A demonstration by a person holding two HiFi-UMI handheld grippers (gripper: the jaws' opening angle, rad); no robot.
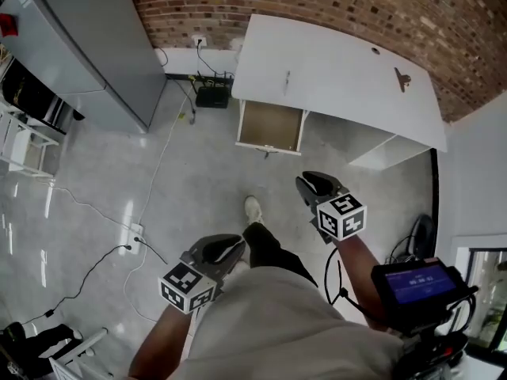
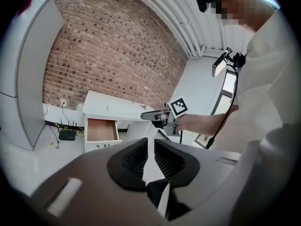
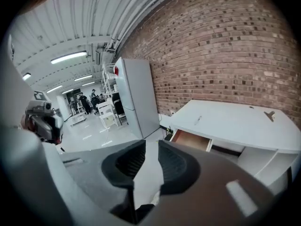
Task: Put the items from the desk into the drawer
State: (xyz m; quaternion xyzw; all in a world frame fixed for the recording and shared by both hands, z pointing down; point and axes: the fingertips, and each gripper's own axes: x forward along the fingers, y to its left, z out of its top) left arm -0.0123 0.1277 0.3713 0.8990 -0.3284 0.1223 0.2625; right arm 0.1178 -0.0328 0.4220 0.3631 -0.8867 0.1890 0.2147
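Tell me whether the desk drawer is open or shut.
Open. The drawer sticks out from under the desk, its brown bottom exposed from above; no items show inside.

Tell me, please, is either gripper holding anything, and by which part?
Nothing is held: the left gripper and the right gripper each have their jaws apart, with nothing between them.

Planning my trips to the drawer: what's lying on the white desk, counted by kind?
Thin pen-like stick: 1
Dark clip: 1
Small dark round spot, too small to identify: 1
Total: 3
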